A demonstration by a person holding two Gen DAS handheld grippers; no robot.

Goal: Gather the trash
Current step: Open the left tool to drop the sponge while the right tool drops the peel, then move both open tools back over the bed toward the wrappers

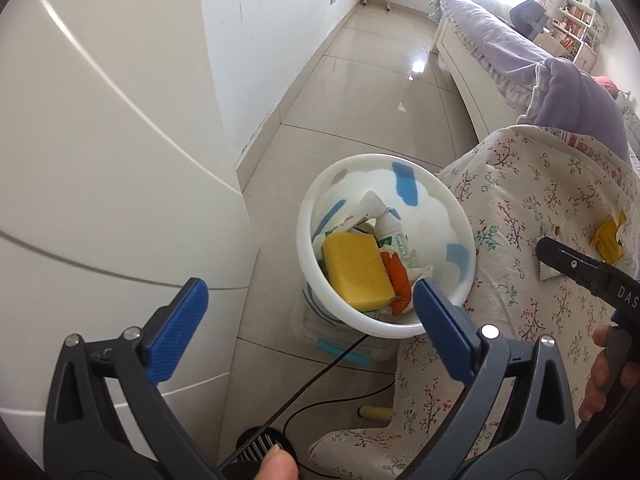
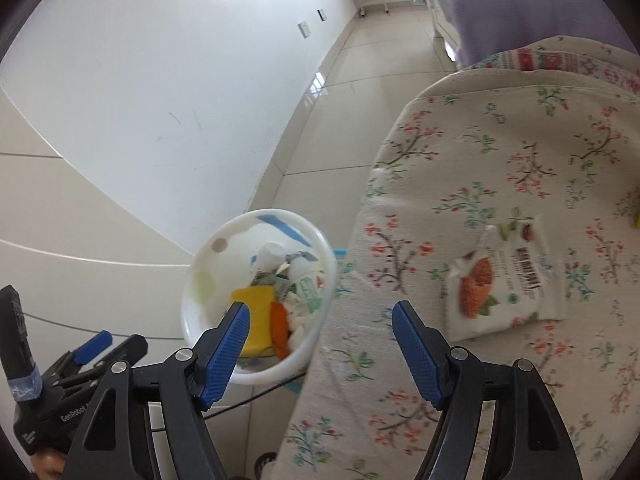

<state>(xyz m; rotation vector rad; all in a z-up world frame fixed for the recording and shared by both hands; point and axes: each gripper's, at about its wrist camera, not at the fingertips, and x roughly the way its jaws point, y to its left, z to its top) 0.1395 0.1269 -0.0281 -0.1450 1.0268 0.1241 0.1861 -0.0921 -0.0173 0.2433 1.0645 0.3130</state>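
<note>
Left gripper (image 1: pixel 310 312) jaws open – white bin (image 1: pixel 440 196) holds yellow sponge (image 1: pixel 356 270).

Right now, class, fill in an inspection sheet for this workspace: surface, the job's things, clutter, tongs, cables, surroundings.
Surface: floral-print cloth-covered surface, beside the bin.
Job's things: white plastic bin with coloured patches on the floor, holding a yellow sponge, an orange wrapper and a white tube with green print; white snack packet with nut picture and yellow scrap lie on the cloth.
Clutter: nothing seen.
Tongs: left tongs open, empty, above the bin; right tongs open, empty.
Cables: black cable on the floor.
Surroundings: glossy tiled floor, white wall, bed with lilac bedding.
</note>
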